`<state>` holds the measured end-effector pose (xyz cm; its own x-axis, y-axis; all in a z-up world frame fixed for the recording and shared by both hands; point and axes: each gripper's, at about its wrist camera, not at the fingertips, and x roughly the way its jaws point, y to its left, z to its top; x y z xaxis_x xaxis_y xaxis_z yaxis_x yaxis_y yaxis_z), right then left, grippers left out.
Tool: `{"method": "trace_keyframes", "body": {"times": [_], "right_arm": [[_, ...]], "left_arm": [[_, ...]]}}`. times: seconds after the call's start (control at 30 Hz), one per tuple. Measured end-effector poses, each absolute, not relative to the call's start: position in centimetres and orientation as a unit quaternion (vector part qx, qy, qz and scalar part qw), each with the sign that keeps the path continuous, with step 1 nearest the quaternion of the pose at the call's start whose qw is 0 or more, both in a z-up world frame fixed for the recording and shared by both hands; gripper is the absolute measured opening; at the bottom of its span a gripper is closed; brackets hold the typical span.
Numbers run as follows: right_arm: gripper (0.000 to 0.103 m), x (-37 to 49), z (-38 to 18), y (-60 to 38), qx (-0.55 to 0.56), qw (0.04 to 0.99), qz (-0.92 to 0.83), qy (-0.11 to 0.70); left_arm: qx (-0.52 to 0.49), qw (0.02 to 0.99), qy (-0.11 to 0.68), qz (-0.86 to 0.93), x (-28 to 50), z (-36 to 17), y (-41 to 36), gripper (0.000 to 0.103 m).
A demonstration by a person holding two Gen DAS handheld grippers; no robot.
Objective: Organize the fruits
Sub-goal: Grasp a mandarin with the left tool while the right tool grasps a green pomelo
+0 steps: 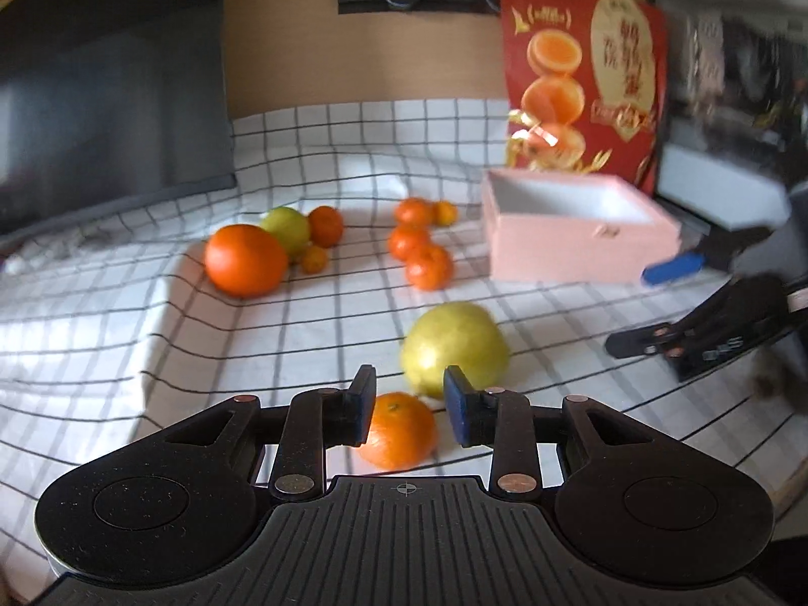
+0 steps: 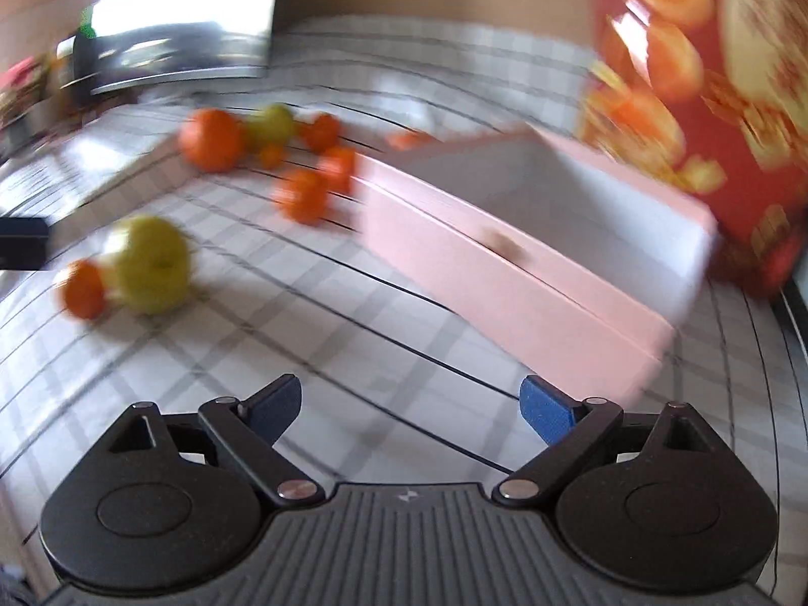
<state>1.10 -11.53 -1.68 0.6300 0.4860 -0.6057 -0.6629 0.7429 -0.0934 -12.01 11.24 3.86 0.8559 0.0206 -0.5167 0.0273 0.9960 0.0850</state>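
**Fruit scattered on a checked cloth, pink box waiting**

We start at our left gripper [image 1: 410, 406], whose jaws stand close together. A small orange [image 1: 399, 432] sits on the cloth just beyond them, in line with the narrow gap; we cannot tell whether the pads press on it. Just past it and a little to the right lies a large yellow-green fruit [image 1: 454, 348], touching or almost touching the orange.

Our right gripper [image 2: 410, 411] hangs with its jaws wide apart and nothing between them, only the cloth below. In the left wrist view it shows at the far right edge [image 1: 671, 303].

The surface is a white tablecloth [image 1: 126, 353] with thin black grid lines, rumpled into folds on the left.

Further out ahead of the left gripper, a cluster of small mandarins [image 1: 421, 247] lies in the middle, and to their left a big orange [image 1: 246, 260] sits with a green fruit [image 1: 286, 227] and smaller ones. Ahead to the right stands an open pink box [image 1: 581, 247], white inside; no fruit shows in it.

Behind the box leans a red bag [image 1: 586, 81] printed with pastries. The back wall is tan, and a dark screen [image 1: 101, 101] stands far left.
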Motion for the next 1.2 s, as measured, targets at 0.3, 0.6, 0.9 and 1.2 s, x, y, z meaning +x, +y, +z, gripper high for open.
{"method": "trace_keyframes", "body": {"times": [0.3, 0.6, 0.9, 1.2], "right_arm": [[0.094, -1.2, -0.6, -8.3, -0.17, 0.872, 0.381, 0.257], [0.094, -1.0, -0.8, -8.5, -0.152, 0.863, 0.398, 0.272], [0.094, 1.6, 0.3, -4.9, -0.083, 0.826, 0.458, 0.318], [0.088, 2.9, -1.8, 1.1, -0.106, 0.814, 0.461, 0.338]], "left_arm": [[0.063, 0.953, 0.295, 0.026, -10.7, 2.3, 11.6, 0.044], [-0.057, 0.952, 0.302, 0.006, -8.9, 0.6, 14.5, 0.057], [-0.113, 0.948, 0.297, -0.026, -10.3, 0.1, 15.8, 0.048], [-0.132, 0.946, 0.295, -0.021, -11.8, 0.1, 16.1, 0.048]]}}
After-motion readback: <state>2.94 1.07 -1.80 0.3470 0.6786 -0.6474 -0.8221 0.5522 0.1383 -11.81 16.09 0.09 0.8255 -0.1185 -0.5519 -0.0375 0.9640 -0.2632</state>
